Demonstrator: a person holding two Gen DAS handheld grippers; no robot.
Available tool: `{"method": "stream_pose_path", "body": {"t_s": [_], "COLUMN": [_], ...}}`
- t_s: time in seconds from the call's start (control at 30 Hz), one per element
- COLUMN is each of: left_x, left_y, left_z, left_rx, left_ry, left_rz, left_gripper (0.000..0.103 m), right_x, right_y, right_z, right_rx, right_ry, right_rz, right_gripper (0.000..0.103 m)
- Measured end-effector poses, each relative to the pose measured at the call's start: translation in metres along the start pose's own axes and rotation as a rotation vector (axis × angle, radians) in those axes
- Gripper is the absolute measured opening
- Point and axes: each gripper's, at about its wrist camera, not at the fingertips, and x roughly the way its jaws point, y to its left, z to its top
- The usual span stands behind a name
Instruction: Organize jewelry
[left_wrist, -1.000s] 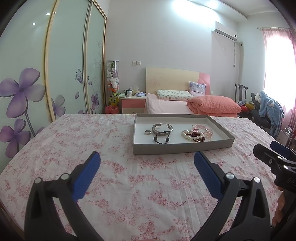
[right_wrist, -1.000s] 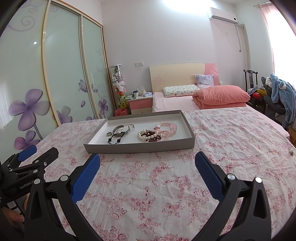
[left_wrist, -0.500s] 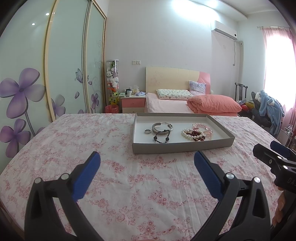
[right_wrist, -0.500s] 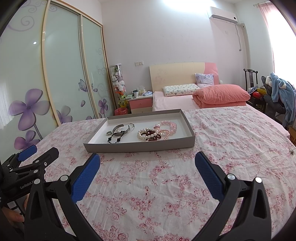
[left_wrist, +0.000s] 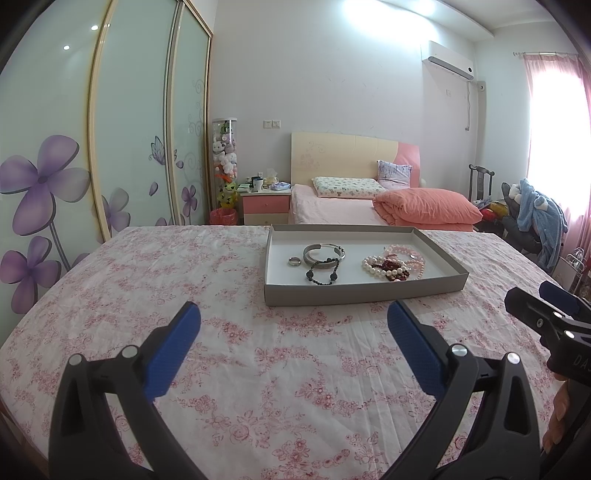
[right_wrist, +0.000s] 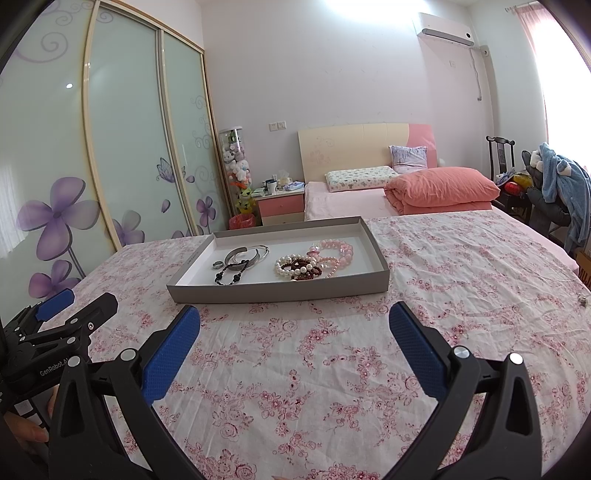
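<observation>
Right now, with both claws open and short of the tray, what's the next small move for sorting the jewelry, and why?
Probably ease the right claw forward over the tray's near wall toward the tangled heap of white pearl, dark red and pink bead bracelets. Both claws hang open and empty above the floral cloth, and that heap sits at the tray's right end, nearer this claw than the left claw.

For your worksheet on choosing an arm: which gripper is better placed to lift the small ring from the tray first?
Probably the left gripper. The ring lies at the tray's left end, almost straight ahead of its open jaws. From the right gripper, also open, it sits off to the left.
</observation>
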Motion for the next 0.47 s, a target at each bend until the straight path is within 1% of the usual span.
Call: {"method": "stream_pose_path", "body": {"t_s": [0.3, 0.47], "left_x": [0.0004, 0.0009], "left_y": [-0.0003, 0.0021], "left_z": [0.0014, -0.0049], "left_rx": [0.0, -0.005], "left_ry": [0.002, 0.009], "left_rz": [0.0, 0.001], "left_gripper": [0.099, 0.099], "right_x": [-0.0002, 0.0003], "right_y": [0.0008, 0.0004], "right_z": [-0.0026, -0.0017], "right_rx": [0.0, 0.001], "right_ry": [0.001, 0.002], "right_rz": [0.0, 0.0], "right_gripper": [0.101, 0.101]}}
